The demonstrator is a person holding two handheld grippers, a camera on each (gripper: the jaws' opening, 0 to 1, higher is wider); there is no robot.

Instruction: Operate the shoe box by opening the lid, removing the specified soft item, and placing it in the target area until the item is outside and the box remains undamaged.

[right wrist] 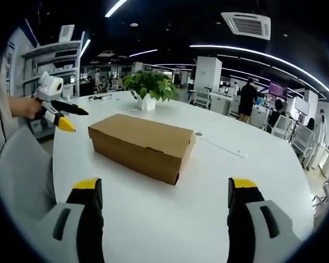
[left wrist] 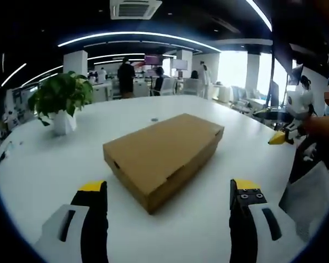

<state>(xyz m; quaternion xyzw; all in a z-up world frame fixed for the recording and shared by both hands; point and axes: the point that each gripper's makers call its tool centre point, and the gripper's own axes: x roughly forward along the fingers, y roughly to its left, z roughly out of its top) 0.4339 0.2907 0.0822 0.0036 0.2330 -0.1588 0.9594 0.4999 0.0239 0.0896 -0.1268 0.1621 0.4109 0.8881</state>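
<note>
Resting closed on the white table [left wrist: 55,164], the shoe box [left wrist: 163,155] faces both tongs, spread apart.

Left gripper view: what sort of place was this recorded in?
Most likely an open-plan office: a large white table holding a shoe box and potted plant, desks with people working behind, and a ceiling air-conditioning unit.

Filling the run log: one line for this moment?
box: shut, on table | left gripper: open, clear | right gripper: open, clear
</note>
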